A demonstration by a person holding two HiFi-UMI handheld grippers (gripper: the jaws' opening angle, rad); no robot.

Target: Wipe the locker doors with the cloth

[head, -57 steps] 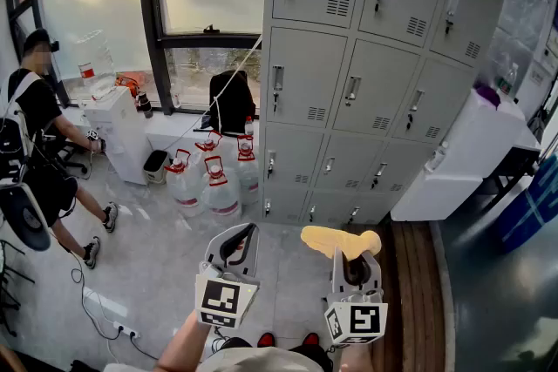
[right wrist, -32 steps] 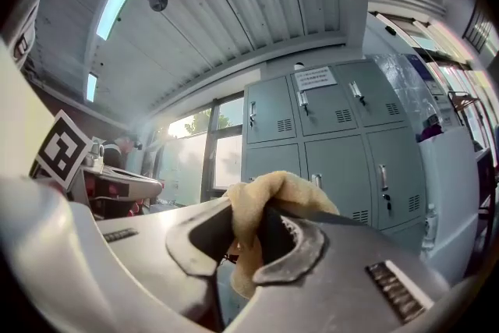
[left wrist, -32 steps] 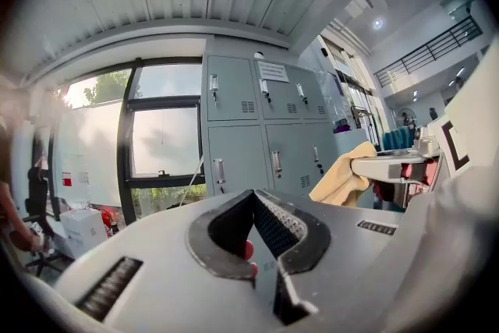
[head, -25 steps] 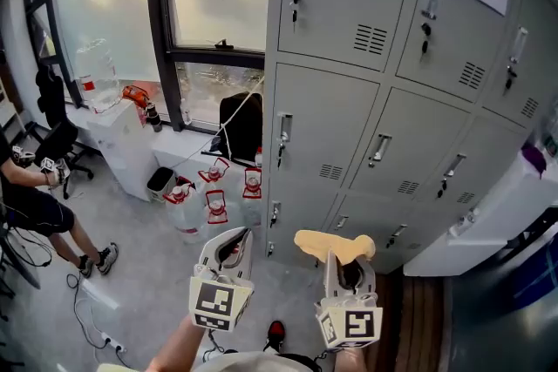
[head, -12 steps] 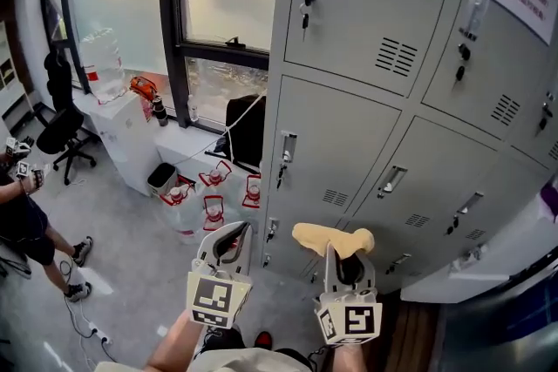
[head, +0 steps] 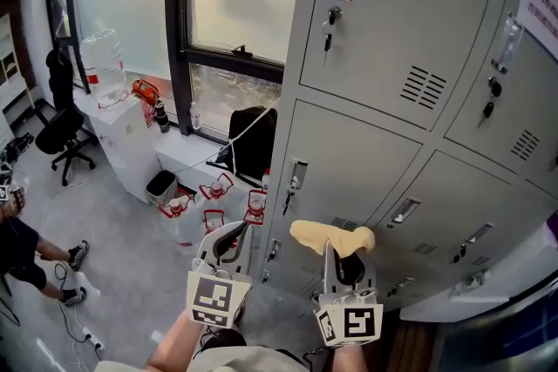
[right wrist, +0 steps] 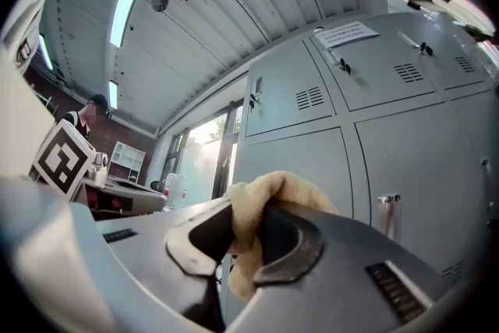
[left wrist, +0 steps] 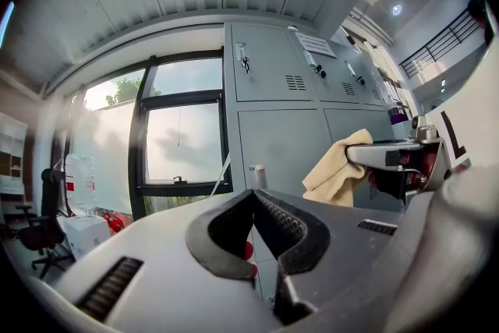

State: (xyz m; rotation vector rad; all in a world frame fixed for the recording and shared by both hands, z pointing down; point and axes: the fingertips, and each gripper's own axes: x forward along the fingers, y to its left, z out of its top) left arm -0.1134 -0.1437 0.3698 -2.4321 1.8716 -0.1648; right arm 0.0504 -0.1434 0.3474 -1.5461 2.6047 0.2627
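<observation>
Two grippers face the lockers (head: 384, 30): right gripper (right wrist: 249, 208) clamps the cloth (right wrist: 274, 185), left gripper (left wrist: 251, 196) has its jaws together, empty.

left tongs (head: 237, 231): jaws together, empty | right tongs (head: 335, 257): clamped on cloth (head: 324, 234) | both level, side by side

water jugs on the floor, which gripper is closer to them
Left. The left gripper points almost at the water jugs; the right gripper, shut on the cloth, is off to their right, facing the locker doors.
</observation>
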